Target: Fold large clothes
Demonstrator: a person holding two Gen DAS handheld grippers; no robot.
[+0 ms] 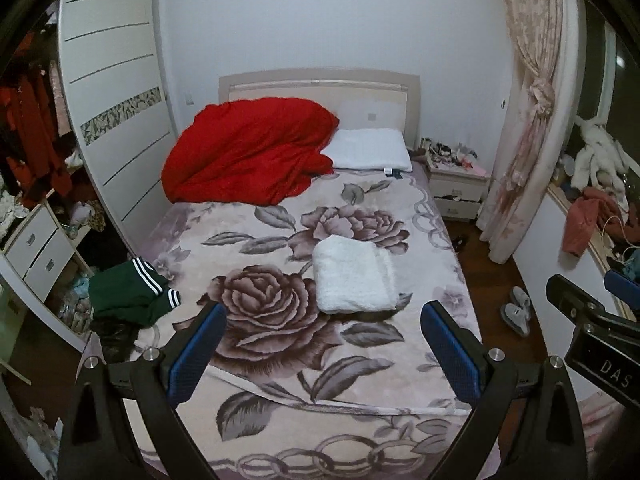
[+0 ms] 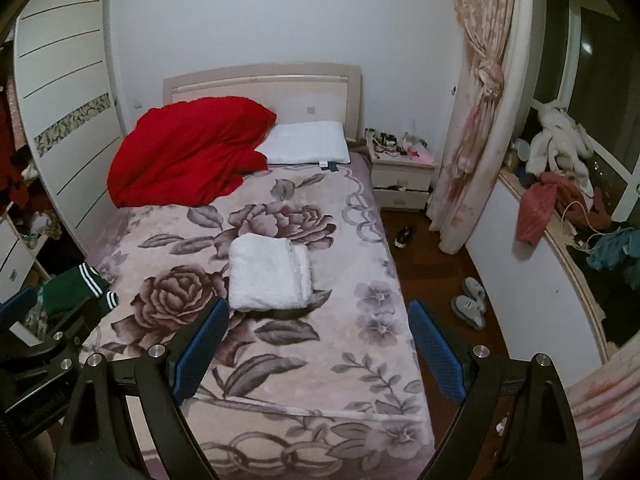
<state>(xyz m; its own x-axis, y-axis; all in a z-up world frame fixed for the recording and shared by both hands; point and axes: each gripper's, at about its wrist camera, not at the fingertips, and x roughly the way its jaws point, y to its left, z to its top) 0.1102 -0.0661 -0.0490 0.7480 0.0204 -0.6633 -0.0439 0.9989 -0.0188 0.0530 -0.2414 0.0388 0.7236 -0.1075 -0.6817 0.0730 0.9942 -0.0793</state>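
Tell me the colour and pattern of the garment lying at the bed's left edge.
Dark green garment with white stripes; clearest in the left wrist view.

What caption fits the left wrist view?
Open left gripper above floral bedspread; folded white fleece garment centre, crumpled green striped garment at edge.

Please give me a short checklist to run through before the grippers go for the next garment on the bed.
1. Left gripper open and holding nothing: ok.
2. Right gripper open and holding nothing: ok.
3. White garment lies folded on the blanket: ok.
4. Green garment with white stripes still unfolded, bunched at the bed's left edge: not ok.
5. Flat blanket beside the white garment free for folding: ok.
6. How the green garment lies, sleeves and front: cannot tell.
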